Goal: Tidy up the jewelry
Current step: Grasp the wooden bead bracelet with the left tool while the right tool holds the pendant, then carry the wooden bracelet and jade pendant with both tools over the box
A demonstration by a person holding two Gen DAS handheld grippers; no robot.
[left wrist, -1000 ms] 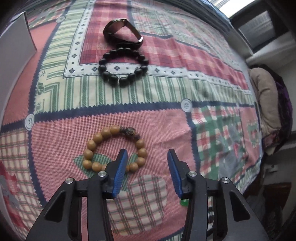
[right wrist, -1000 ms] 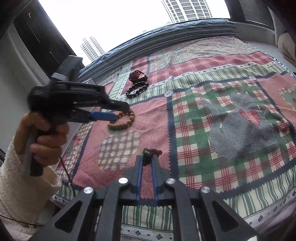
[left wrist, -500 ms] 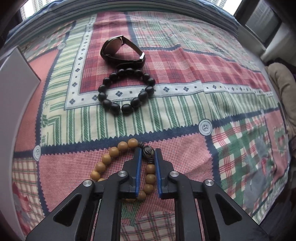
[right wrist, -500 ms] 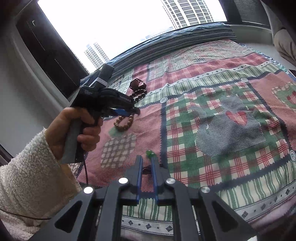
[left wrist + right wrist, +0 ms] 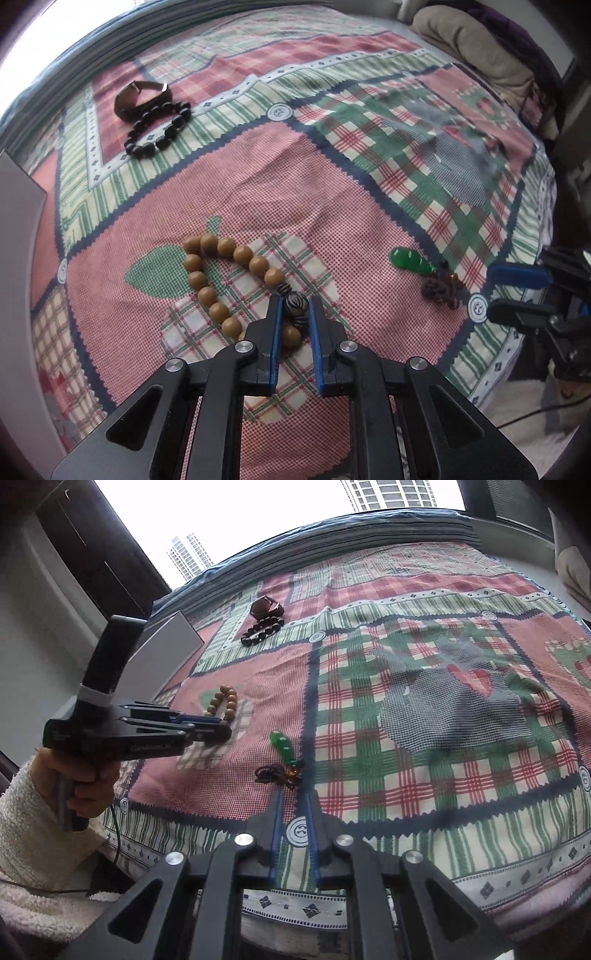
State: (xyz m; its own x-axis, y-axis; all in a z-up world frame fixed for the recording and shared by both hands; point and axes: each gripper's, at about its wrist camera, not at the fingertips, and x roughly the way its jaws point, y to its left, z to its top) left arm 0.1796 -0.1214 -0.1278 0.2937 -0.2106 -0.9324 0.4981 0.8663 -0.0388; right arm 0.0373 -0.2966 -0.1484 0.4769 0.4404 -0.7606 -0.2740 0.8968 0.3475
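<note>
Left wrist view: the left gripper clamps the striped bead of the tan wooden-bead bracelet, lying stretched on the patchwork quilt.

Right wrist view: the right gripper, jaws opening and empty, sits just short of the green teardrop pendant on its dark cord, which lies on the quilt.

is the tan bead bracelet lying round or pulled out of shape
Pulled out of shape: the tan bracelet is stretched into a narrow loop, its striped bead pinched by the left gripper.
</note>
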